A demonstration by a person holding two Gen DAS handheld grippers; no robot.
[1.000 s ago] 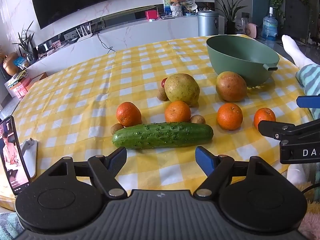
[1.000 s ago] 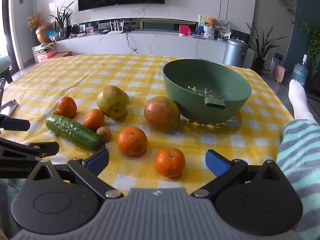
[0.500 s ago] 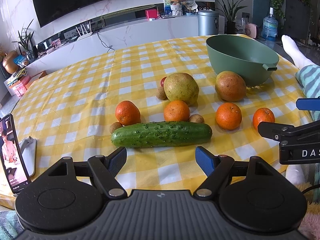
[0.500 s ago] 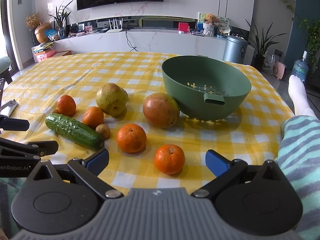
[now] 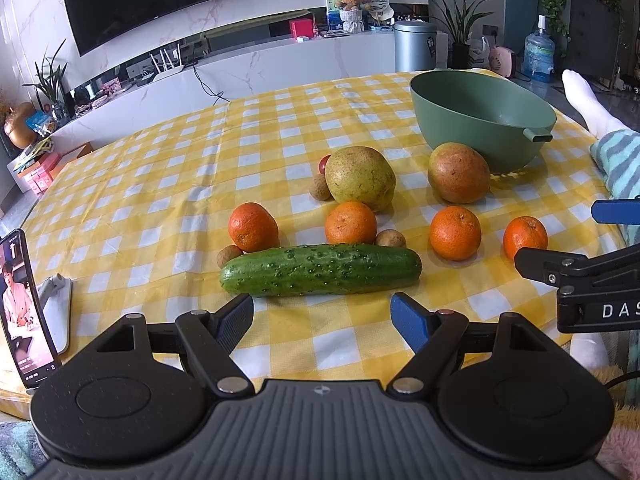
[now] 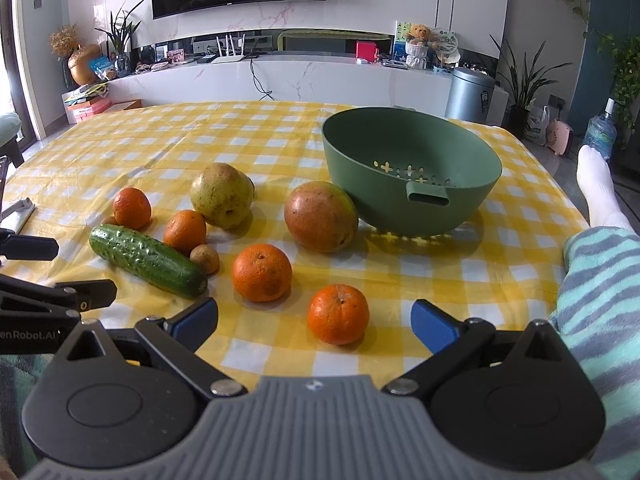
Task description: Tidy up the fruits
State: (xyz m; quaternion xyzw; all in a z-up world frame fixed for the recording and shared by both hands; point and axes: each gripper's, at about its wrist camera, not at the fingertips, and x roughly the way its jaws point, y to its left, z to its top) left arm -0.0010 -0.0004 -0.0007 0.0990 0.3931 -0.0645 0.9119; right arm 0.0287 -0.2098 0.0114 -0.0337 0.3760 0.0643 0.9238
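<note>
A round table covered in a yellow-and-white checked cloth (image 5: 168,184) holds a spread of fruit. Two hand-held grippers hover at its near edge, both empty.

The left gripper (image 5: 322,314), with blue-padded black fingers, has its jaws spread wide. Just beyond its tips lies a long, bumpy green cucumber (image 5: 320,270), set crosswise. Behind the cucumber sit two round orange tangerines (image 5: 253,227), and a small brown round fruit (image 5: 391,239) rests touching the cucumber's far side. Another small brown fruit (image 5: 229,256) sits by the cucumber's left end. Farther back is a large yellow-green pear (image 5: 359,178), with one more small brown fruit and something small and red tucked at its left.

The right gripper (image 6: 314,318) is also spread wide. A round orange tangerine (image 6: 338,314) sits on the cloth between and just ahead of its fingertips, not touched by them. A second orange tangerine (image 6: 262,272) lies a little farther on, to the left. Beyond these rests a large red-green mango (image 6: 320,216), close against the side of a deep green plastic colander bowl (image 6: 452,168) with cross-shaped drain holes. The bowl holds no fruit.

At the table's left edge a smartphone (image 5: 24,312) stands upright on a white stand. At the right, a person's striped teal sleeve (image 6: 600,300) shows.
</note>
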